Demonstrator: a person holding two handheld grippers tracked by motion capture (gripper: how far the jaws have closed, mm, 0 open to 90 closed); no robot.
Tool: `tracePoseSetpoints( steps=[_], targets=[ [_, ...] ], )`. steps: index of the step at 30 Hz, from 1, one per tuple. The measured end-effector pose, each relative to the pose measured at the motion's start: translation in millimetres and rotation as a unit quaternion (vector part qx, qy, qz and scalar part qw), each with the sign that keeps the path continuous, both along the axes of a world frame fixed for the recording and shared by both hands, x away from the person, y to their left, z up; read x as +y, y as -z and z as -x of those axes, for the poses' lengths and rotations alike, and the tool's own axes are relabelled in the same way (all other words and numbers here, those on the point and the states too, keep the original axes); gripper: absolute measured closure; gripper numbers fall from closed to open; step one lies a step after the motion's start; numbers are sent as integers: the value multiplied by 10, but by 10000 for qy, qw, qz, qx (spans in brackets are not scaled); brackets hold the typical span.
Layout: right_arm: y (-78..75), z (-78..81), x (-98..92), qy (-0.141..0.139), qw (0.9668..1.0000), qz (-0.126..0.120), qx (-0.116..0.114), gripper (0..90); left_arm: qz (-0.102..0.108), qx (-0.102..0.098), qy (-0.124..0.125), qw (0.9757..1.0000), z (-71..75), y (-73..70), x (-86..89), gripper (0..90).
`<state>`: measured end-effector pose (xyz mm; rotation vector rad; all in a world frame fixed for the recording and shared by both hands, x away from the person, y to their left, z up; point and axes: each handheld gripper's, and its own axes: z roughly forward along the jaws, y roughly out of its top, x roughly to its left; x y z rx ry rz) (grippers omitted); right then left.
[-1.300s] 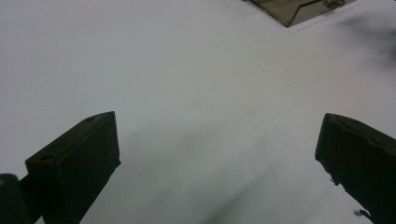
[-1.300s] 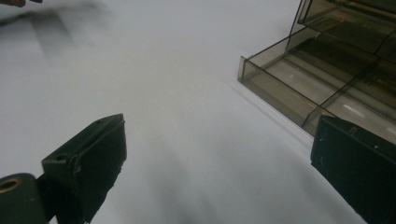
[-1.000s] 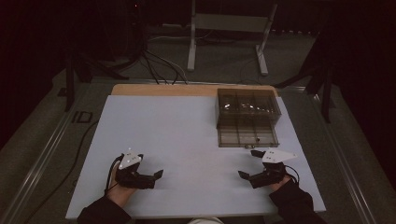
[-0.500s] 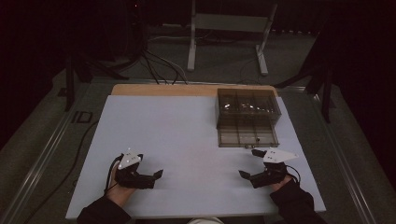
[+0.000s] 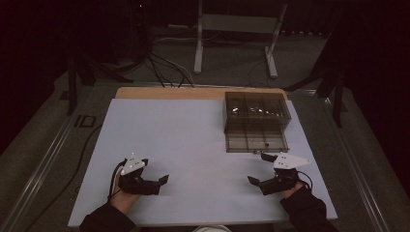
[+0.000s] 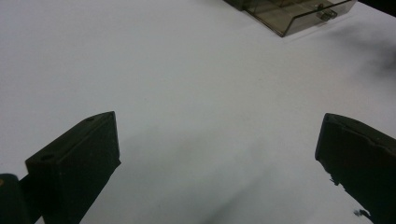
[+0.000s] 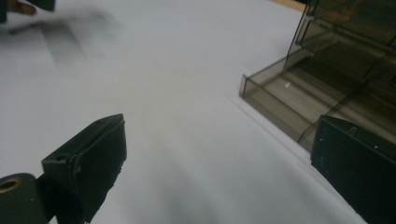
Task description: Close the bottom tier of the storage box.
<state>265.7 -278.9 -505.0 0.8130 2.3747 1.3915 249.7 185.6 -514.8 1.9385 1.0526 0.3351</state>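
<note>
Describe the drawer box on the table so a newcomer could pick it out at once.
Start from the white table and look to its far right corner. There sits a smoky see-through plastic drawer box with one drawer pulled out toward the right gripper. Besides the two grippers, it is the one thing on the tabletop, dark and boxy against the white.
</note>
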Motion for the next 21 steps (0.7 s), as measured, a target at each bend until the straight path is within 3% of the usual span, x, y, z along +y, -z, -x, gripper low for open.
tracePoseSetpoints(
  steps=[11, 21],
  targets=[
    [-107, -12, -74, 225, 9994, -181, -186, 36, -42, -25, 123, 9999, 10, 5, -35, 11],
    [-92, -30, -111, 539, 9982, -74, -257, 36, 24, 2, 54, 10000, -7, 22, -6, 11]
  ],
)
